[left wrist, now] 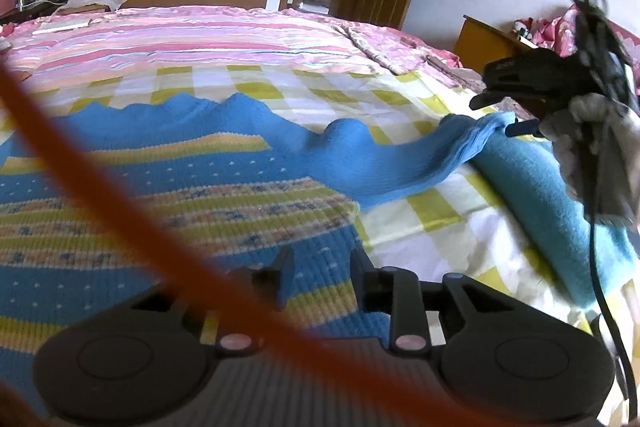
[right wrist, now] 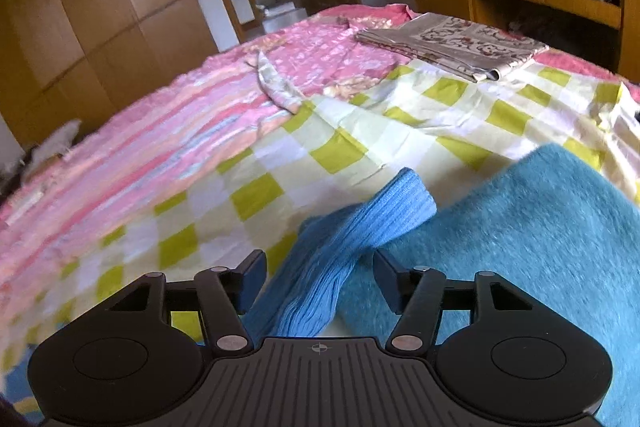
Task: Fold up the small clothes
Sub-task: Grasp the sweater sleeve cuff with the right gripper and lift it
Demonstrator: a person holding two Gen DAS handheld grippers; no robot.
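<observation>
Two grippers, both wide apart: left gripper [left wrist: 320, 277] over the striped sweater [left wrist: 168, 187], holding nothing; right gripper [right wrist: 320, 281] around its blue sleeve [right wrist: 340, 251], not squeezing.

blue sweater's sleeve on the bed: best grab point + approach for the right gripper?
Grip the ribbed cuff end of the sleeve, where the knit bunches into a narrow band that fits between the fingers. Come from the sweater's outer side, along the sleeve's length, low to the checked sheet. The right gripper is open and already straddles it; the teal towel lies beside.
</observation>
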